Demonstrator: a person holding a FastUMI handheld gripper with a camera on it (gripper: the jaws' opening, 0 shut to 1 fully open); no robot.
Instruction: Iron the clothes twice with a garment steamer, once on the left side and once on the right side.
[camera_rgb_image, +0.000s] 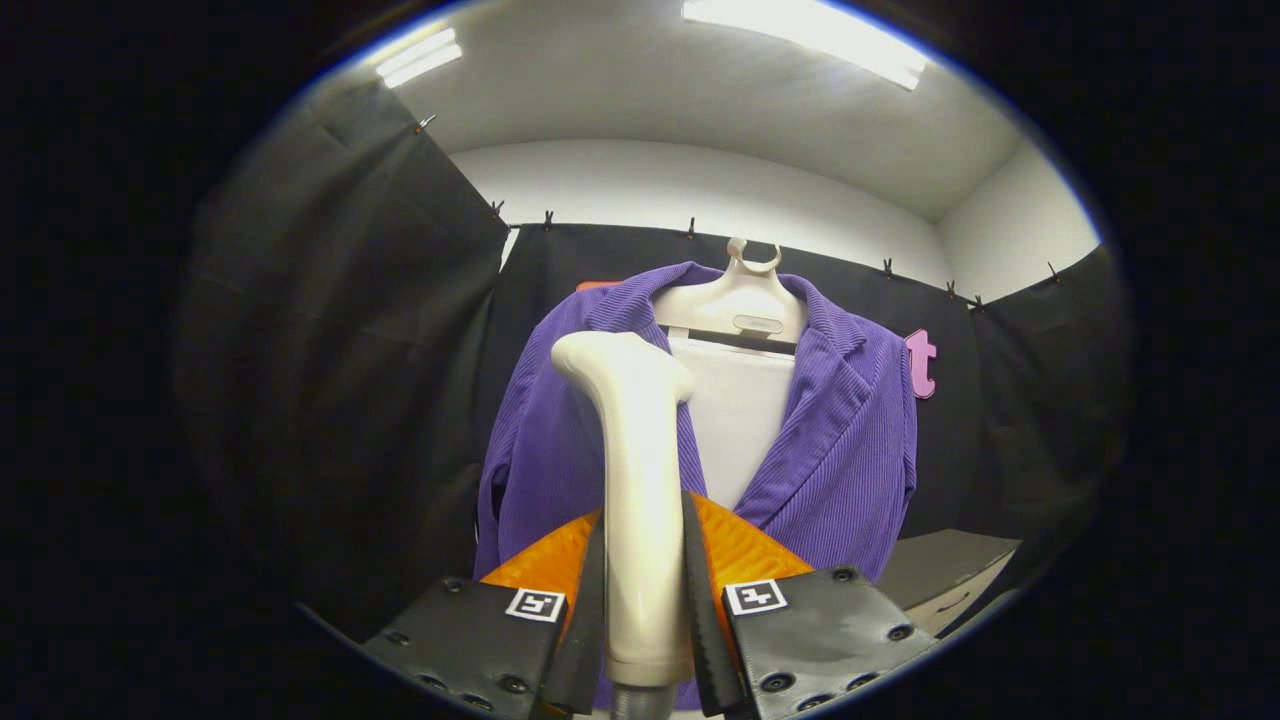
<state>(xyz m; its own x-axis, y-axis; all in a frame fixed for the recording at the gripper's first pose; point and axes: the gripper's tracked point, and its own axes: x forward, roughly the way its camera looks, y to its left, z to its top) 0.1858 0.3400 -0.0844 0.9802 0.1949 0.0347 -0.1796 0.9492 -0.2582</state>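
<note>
The tongs (645, 610) clamp the garment steamer (638, 500) upright by its handle, both fingers pressing. The purple jacket (840, 440) hangs just beyond. Judged best: 1 slow, steady pass down each side, head near the cloth.

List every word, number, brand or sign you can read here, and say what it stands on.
The two square coded markers on the gripper, which is shut on the garment steamer: black-and-white patterns, no words.
The oval plate on the white hanger: too small to read.
On the purple corduroy jacket and the steamer body: no text visible.
</note>
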